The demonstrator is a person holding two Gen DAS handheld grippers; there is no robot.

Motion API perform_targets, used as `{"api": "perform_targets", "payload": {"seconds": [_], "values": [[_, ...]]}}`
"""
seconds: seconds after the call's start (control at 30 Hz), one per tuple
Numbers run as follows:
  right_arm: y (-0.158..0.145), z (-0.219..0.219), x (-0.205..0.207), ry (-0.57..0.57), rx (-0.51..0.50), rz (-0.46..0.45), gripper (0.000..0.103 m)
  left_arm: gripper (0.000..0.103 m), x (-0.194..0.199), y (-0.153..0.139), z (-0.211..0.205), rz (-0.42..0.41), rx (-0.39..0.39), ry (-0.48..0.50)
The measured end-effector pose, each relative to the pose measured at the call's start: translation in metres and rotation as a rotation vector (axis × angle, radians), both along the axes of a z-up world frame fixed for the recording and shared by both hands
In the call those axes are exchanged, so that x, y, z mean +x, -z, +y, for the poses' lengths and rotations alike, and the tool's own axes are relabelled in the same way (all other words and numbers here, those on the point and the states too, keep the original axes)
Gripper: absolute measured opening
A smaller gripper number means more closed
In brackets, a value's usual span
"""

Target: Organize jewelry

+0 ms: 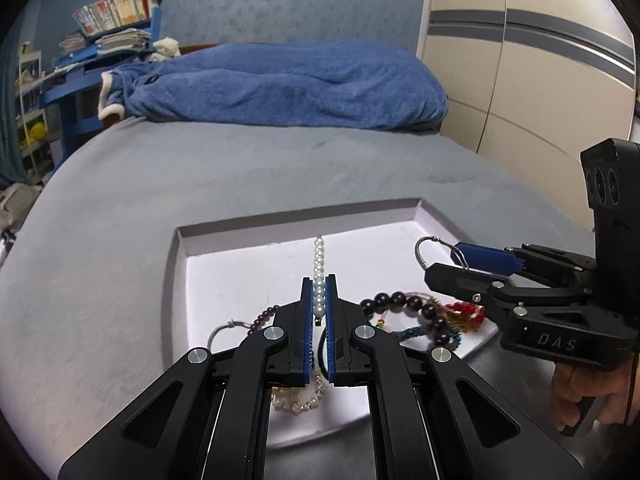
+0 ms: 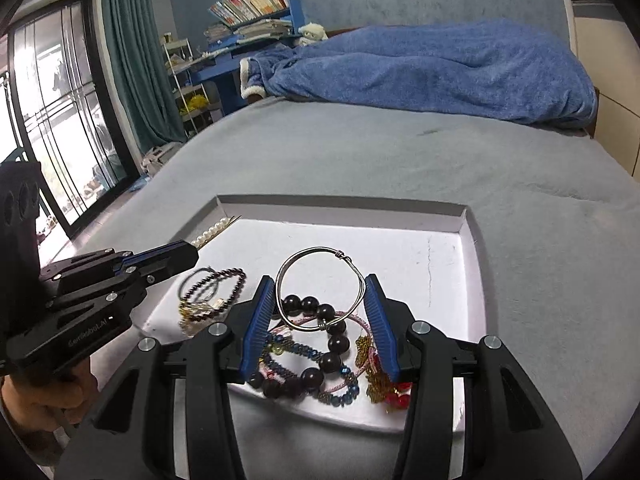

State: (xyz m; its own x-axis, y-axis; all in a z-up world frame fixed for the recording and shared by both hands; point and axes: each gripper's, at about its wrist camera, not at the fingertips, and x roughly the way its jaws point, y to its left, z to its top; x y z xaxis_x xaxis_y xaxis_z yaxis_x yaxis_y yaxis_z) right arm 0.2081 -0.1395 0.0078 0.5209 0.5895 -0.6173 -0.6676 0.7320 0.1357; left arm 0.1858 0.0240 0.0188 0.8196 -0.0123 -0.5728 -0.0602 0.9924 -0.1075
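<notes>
A shallow white tray (image 1: 248, 276) (image 2: 440, 248) lies on the grey bed and holds a pile of jewelry. My left gripper (image 1: 319, 284) (image 2: 188, 254) is shut on a white pearl strand (image 1: 319, 268) (image 2: 210, 233), which sticks out beyond its fingertips over the tray. My right gripper (image 2: 320, 296) (image 1: 450, 258) is open, its fingers on either side of a silver wire bangle (image 2: 320, 280) (image 1: 424, 250). A dark large-bead bracelet (image 2: 320, 344) (image 1: 404, 304) lies under it, with blue-bead, pink, gold and red pieces (image 2: 384, 384). A small dark-bead bracelet (image 2: 212, 292) lies at the tray's left.
A grey bedspread (image 1: 240, 168) surrounds the tray. A blue blanket (image 1: 288, 84) (image 2: 440, 68) lies at the far end. A wardrobe (image 1: 520, 60) stands on the right, a blue shelf with books (image 2: 256, 12) and a glass door (image 2: 52, 120) on the left.
</notes>
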Motion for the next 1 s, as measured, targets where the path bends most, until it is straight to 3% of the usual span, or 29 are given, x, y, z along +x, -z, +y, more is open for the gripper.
{"api": "perform_targets", "payload": {"seconds": [0.2,0.47,0.7,0.83,0.93,1.0], "values": [[0.014,0.000,0.006,0.015,-0.029,0.022,0.046,0.006,0.010,0.017,0.002,0.065,-0.003,-0.017],[0.019,0.000,0.009,0.039,-0.054,0.011,0.047,0.011,0.005,0.018,-0.002,0.061,0.026,-0.003],[0.010,-0.013,-0.006,0.035,-0.017,-0.058,0.058,0.043,-0.009,0.012,-0.008,0.011,0.067,-0.011],[0.004,-0.025,-0.015,0.050,0.005,-0.092,0.068,0.074,-0.024,0.004,-0.009,-0.038,0.067,-0.024],[0.001,-0.035,-0.025,0.053,0.023,-0.114,0.077,0.091,-0.036,-0.001,-0.010,-0.077,0.070,-0.048],[-0.001,-0.042,-0.033,0.056,0.034,-0.122,0.080,0.095,-0.046,-0.004,-0.008,-0.101,0.062,-0.070]]}}
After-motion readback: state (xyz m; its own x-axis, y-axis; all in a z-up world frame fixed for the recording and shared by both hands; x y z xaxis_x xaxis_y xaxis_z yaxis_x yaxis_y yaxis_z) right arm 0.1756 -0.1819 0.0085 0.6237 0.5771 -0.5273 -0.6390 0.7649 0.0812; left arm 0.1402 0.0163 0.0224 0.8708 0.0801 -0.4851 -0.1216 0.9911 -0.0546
